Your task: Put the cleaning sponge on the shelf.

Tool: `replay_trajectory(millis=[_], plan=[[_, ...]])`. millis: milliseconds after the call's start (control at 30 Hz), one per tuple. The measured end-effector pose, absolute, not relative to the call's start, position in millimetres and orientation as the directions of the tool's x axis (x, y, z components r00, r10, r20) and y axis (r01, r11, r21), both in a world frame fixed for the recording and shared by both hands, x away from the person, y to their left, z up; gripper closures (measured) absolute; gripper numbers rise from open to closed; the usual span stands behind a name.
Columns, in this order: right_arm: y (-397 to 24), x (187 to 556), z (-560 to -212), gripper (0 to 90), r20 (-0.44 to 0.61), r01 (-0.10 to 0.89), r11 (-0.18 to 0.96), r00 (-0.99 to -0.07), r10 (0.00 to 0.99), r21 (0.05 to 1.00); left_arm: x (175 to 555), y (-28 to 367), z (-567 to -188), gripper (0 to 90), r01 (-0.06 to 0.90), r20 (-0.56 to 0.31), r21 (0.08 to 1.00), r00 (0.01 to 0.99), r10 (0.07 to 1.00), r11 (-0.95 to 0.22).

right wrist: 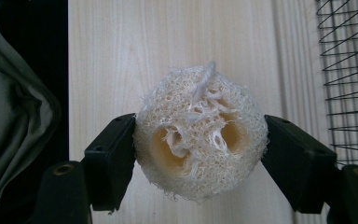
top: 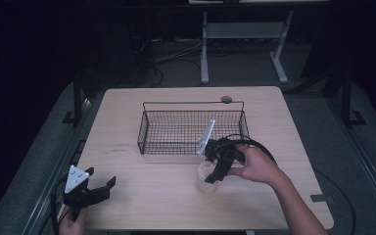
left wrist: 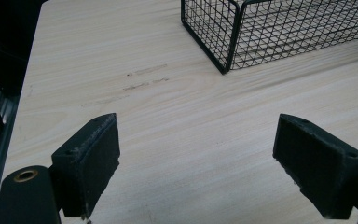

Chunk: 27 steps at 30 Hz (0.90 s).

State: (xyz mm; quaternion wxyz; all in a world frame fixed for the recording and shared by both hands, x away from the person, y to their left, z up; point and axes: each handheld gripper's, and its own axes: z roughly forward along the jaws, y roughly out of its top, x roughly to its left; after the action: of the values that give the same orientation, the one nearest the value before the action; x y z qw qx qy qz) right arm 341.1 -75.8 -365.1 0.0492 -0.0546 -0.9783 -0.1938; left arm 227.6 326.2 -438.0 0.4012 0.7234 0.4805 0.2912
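With the right gripper (right wrist: 200, 154) pinching the loofah piece (right wrist: 200, 140) squarely between both jaws, a light squeeze should do, easing it over the wire basket (right wrist: 349, 70) just beside, while the left gripper (left wrist: 196, 158) waits wide open and empty.

A dim lab or workshop: bare wooden table (top: 176, 196), floor cables (top: 176, 58), metal desk frame (top: 245, 39) behind.

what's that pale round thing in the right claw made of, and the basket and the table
Sponge: looks like dried loofah, a coarse cream web of fibres with hollow channels, matte. Basket: thin black wire mesh, probably coated metal. Table: pale wood-grain top, smooth; it may be laminate rather than solid wood.
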Motion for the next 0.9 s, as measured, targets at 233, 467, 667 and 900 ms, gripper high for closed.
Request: replay_trajectory(millis=[233,467,667,900], plan=[[-79,350,-348,27.9,0.104,0.125,0.917,-0.99,0.092,0.379,227,327,-438,13.8,0.463,0.038,0.859,0.367,0.929,-0.218],[-81,360,-336,27.9,0.095,0.132,0.914,-0.99,0.104,0.384,226,328,-438,13.8,0.464,0.038,0.859,0.366,0.93,-0.217],[-82,368,-327,27.9,0.086,0.136,0.914,-0.99,0.111,0.383,226,328,-438,13.8,0.464,0.04,0.858,0.366,0.93,-0.22],[-84,380,-313,27.9,0.075,0.147,0.909,-0.989,0.128,0.391,226,328,-438,13.8,0.463,0.041,0.858,0.368,0.929,-0.221]])
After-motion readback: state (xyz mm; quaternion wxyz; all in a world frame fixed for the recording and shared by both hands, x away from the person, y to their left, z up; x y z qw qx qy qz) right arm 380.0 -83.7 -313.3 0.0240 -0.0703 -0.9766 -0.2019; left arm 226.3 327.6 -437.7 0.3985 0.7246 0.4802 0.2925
